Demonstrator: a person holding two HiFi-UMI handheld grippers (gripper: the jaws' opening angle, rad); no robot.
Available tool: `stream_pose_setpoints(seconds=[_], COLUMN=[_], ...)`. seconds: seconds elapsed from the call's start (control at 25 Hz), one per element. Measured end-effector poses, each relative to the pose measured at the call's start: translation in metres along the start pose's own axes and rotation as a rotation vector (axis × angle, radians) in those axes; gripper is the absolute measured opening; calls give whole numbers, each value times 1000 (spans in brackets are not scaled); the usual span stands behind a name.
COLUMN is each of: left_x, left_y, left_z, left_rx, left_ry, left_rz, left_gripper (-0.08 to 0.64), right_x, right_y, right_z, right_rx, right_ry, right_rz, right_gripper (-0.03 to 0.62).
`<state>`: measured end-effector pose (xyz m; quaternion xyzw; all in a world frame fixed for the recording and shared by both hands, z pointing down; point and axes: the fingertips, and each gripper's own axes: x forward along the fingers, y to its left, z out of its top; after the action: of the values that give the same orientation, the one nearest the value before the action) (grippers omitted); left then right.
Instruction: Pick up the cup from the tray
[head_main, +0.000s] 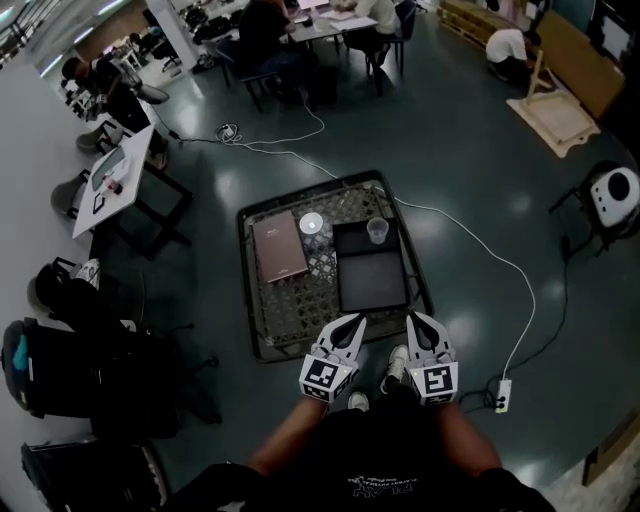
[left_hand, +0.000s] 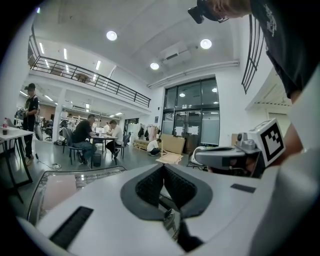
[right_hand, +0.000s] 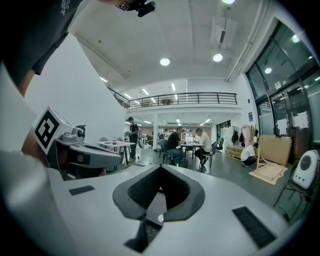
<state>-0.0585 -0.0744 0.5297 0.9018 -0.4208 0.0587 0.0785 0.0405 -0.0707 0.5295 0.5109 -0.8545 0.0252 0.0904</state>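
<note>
Left tool closed, cup only overhead

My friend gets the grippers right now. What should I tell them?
Left gripper: shut, empty, held near the body.
Right gripper: shut, empty, beside it.
Cup: upright at the far right corner of the black tray, on the low mesh table ahead.
Done: nothing yet; cup untouched.
Left to do: reach out, open one gripper, close on the cup, lift it off.
</note>
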Motion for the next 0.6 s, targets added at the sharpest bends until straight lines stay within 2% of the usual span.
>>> stream_pose_setpoints(seconds=[0.6], left_x=[87], left_y=[22], left_z=[10], left_rx=[-15], left_ry=[28], left_rz=[50], left_gripper=[9], right_x=[57], right_y=[-80], right_z=[1], right_rx=[30], right_ry=[23], right_rz=[53], right_gripper=[9])
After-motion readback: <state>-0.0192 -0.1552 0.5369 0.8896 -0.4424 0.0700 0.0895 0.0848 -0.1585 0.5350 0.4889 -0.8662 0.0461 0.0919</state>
